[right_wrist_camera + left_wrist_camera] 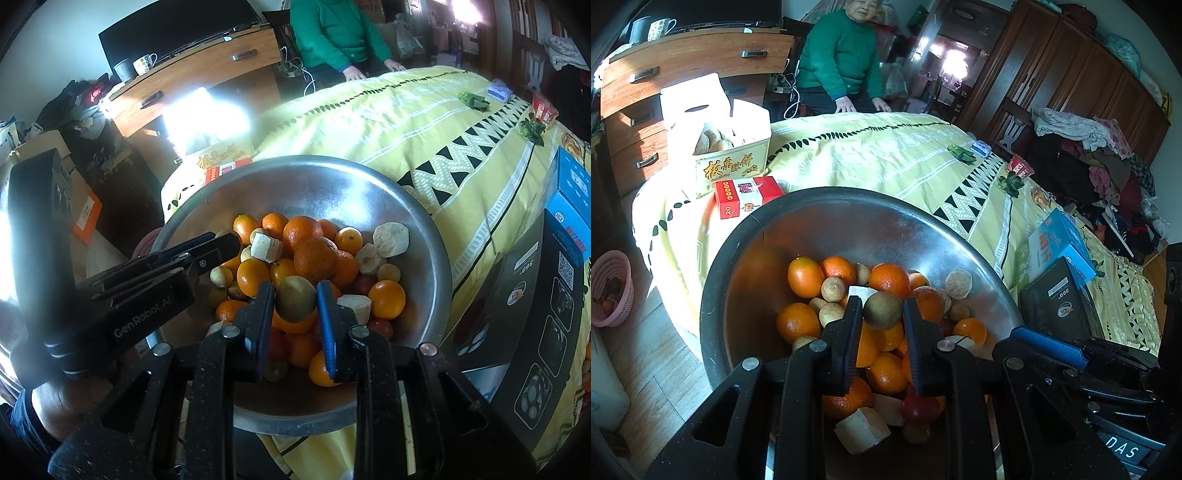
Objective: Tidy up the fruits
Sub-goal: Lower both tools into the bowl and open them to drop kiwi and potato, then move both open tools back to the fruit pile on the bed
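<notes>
My left tongs [882,310] clamped a brown fruit [882,311], right tongs [295,301] clamped another [295,299], oranges [314,254] crowding the bowl [424,236], boxes [535,314] beside it on the bed [369,118].

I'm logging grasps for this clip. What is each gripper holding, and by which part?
Each holds a greenish-brown fruit by its two sides, over the bowl: the left gripper holds one fruit, the right gripper another.
</notes>
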The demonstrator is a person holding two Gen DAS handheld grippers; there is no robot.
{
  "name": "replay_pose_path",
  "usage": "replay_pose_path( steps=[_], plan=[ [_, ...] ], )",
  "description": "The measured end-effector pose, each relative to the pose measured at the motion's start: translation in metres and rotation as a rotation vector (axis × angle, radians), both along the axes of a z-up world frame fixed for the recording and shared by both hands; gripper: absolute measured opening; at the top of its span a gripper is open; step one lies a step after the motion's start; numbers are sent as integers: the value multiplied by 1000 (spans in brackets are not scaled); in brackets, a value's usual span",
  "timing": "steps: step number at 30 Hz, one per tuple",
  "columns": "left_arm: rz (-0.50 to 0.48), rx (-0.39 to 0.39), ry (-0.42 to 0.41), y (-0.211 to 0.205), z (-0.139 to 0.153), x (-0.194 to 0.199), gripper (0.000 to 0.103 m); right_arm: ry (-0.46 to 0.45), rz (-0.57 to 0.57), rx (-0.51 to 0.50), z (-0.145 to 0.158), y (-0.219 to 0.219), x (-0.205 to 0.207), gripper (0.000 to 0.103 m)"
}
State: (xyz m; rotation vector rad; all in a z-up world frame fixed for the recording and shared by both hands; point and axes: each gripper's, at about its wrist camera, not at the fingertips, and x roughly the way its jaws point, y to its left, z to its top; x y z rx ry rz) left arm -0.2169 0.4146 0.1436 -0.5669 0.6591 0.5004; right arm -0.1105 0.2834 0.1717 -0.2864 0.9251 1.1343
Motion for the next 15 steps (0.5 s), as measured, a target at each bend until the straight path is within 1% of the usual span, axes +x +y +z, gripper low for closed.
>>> replay_pose_path(
  steps=[1,2,3,5,6,7,11,13,14,15],
  plan=[
    [0,-4,3,0,-1,0,29,7,-3,3,0,-1,1,25],
    [3,-8,3,0,-1,0,42,10,-7,4,0,-2,2,25],
    [9,-8,3,0,-2,0,51,10,-11,5,0,-3,3,25],
    [24,2,7,-2,-2,-2,56,15,-15,10,1,-6,4,33],
    [29,-1,12,-2,-2,-2,57,15,-20,18,2,-9,4,43],
    [32,-6,13,-2,-1,-3,57,11,-25,30,5,-13,3,46],
    [44,10,8,-6,7,-5,61,-35,-21,88,25,-34,-5,47],
    [46,26,4,-10,13,-4,62,-67,-26,118,34,-53,-12,56],
    [44,35,1,-14,17,-3,64,-88,-36,136,38,-68,-15,58],
    [39,44,-3,-18,20,-1,65,-102,-49,145,40,-79,-17,62]
  ],
)
